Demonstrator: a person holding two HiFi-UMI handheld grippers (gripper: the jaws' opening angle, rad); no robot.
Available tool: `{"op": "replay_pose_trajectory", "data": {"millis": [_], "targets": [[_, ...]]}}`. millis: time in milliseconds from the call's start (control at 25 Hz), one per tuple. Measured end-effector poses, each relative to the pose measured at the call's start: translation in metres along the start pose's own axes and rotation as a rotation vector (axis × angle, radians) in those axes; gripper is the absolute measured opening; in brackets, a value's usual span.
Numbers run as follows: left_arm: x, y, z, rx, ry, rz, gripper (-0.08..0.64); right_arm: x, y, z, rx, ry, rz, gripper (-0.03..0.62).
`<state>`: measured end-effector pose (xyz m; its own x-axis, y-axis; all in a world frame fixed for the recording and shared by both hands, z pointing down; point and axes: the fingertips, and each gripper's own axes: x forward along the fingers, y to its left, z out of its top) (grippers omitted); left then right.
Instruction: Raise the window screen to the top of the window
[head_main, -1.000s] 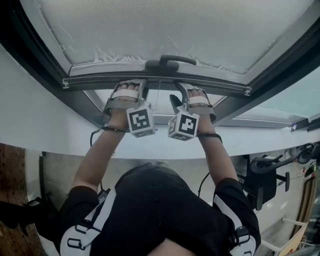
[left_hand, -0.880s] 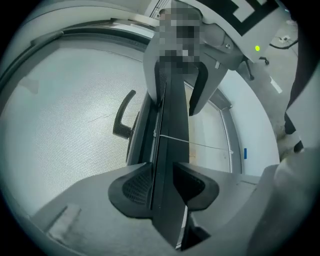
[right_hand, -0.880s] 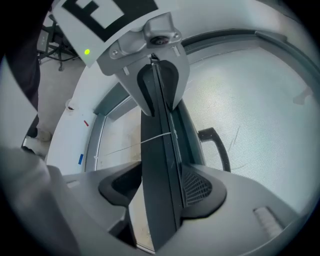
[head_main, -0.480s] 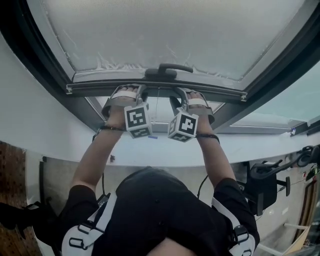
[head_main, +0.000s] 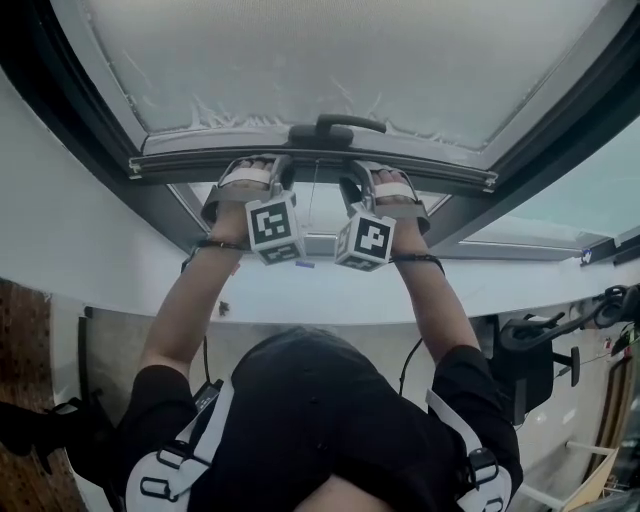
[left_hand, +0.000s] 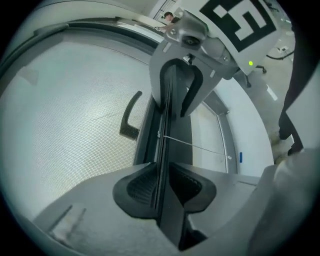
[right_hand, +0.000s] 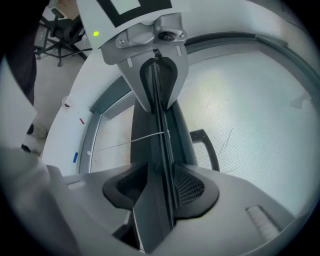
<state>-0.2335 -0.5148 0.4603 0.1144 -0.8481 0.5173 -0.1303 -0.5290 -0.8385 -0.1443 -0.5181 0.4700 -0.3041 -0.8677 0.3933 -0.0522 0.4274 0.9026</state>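
Observation:
The window screen's pale mesh (head_main: 330, 60) ends in a dark bottom bar (head_main: 310, 165) with a black handle (head_main: 335, 128) at its middle. My left gripper (head_main: 255, 165) grips the bar left of the handle, and its jaws are still closing with the bar between them. My right gripper (head_main: 385, 172) holds the bar right of the handle. In the left gripper view the bar (left_hand: 170, 125) runs between the pads of the left gripper (left_hand: 162, 185). In the right gripper view the bar (right_hand: 160, 135) is pinched in the right gripper (right_hand: 160, 187). A thin white cord (left_hand: 195, 145) hangs from the bar.
The dark window frame (head_main: 60, 110) runs down both sides of the screen. Below the bar a white sill (head_main: 300, 290) curves across. An office chair (head_main: 530, 360) stands on the floor at the right. The person's torso fills the lower middle.
Both grippers have stayed at the bar on either side of the handle. The hands and the bar have shifted only slightly in the picture.

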Motion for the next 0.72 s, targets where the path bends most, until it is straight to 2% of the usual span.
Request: {"op": "replay_pose_trajectory", "data": {"millis": [80, 160, 400, 600, 720], "targets": [[-0.006, 0.008, 0.007, -0.027, -0.035, -0.003, 0.084, -0.005, -0.008, 0.002, 0.030, -0.003, -0.014, 0.179], [-0.013, 0.023, 0.013, -0.027, -0.051, 0.030, 0.084, -0.011, -0.021, 0.004, 0.034, -0.010, -0.029, 0.179], [-0.030, 0.057, 0.018, -0.007, -0.055, 0.098, 0.025, -0.021, -0.050, 0.009, 0.066, -0.060, -0.101, 0.179], [-0.036, 0.069, 0.020, -0.009, -0.044, 0.117, 0.023, -0.027, -0.065, 0.013, 0.105, -0.094, -0.142, 0.178], [-0.045, 0.083, 0.024, -0.020, -0.067, 0.150, 0.023, -0.039, -0.079, 0.017, 0.176, -0.164, -0.222, 0.200]]}}
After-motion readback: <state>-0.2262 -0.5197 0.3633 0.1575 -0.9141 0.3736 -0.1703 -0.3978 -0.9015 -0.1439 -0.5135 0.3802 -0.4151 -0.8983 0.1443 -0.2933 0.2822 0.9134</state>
